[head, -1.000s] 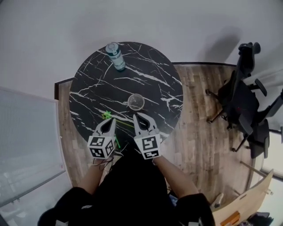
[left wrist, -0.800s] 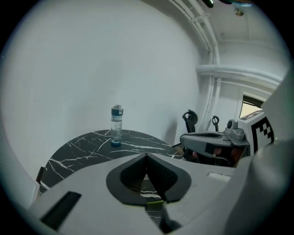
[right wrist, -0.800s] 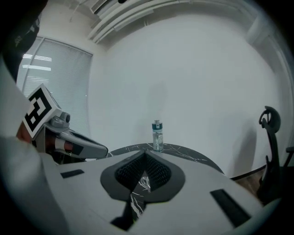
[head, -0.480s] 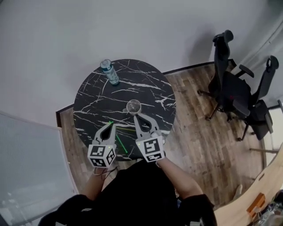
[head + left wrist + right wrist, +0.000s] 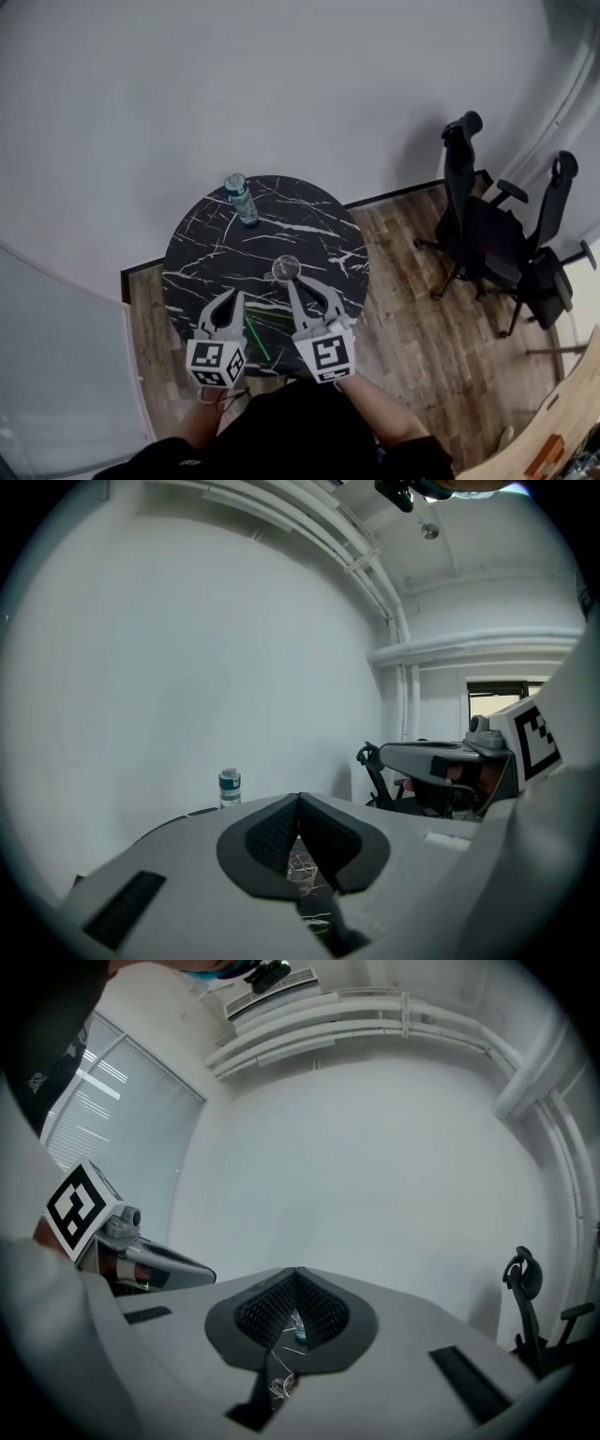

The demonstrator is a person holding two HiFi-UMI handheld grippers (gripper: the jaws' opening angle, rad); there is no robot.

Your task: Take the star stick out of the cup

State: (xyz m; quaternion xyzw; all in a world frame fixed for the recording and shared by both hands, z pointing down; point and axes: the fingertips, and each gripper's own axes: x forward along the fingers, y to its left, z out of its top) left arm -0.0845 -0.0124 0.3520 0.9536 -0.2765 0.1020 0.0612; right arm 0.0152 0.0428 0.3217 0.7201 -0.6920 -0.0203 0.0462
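A clear glass cup [image 5: 286, 270] stands empty near the middle of the round black marble table [image 5: 319, 217]. The green star stick [image 5: 255, 337] lies flat on the table near its front edge, between my two grippers; its star end is hidden behind the left one. My left gripper [image 5: 228, 299] is shut and holds nothing, left of the cup and nearer me. My right gripper [image 5: 302, 289] is shut too, its tip just short of the cup. The cup [image 5: 300, 864] shows through the left gripper's jaw gap, and the cup [image 5: 281, 1384] shows below the right gripper's pads.
A water bottle [image 5: 242, 199] stands at the table's far left edge, and the bottle [image 5: 230, 787] shows again in the left gripper view. Two black office chairs [image 5: 487, 230] stand on the wood floor to the right. A blind-covered panel [image 5: 56, 366] runs along the left.
The head view has pulled up and back, so the table looks smaller and farther. Both grippers stay shut side by side; the stick stays on the table.
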